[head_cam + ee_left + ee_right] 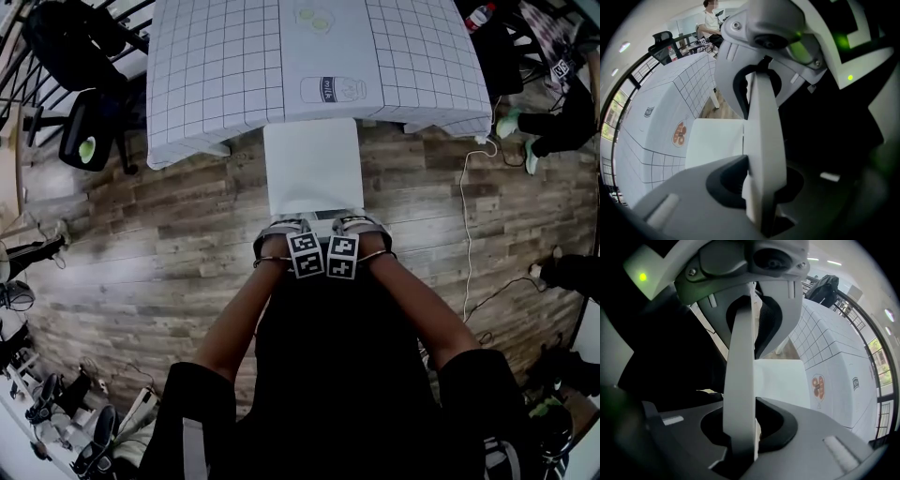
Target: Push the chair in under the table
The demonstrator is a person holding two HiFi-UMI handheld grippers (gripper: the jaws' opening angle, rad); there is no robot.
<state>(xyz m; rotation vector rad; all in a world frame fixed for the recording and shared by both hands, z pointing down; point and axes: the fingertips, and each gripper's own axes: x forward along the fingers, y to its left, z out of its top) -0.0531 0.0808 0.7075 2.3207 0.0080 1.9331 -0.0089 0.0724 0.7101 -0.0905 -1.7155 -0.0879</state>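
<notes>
Chair (312, 169): the seat is seen at 12 o'clock from both grippers, its far edge at the near edge of the checked surface (216, 84).
Left gripper (284, 230): partly closed, clamped on the white backrest (764, 126).
Right gripper (362, 228): likewise clamped on the backrest, just beside the left one at its 3 o'clock.
Floor (169, 216): wood planks.

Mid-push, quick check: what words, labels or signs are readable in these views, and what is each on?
"milk": reads sideways on the bottle drawing printed on the checked tablecloth.
Orange print on that cloth: any lettering is too small to read.
Marker cubes: black-and-white square patterns, no words.
White chair: no text visible.
</notes>
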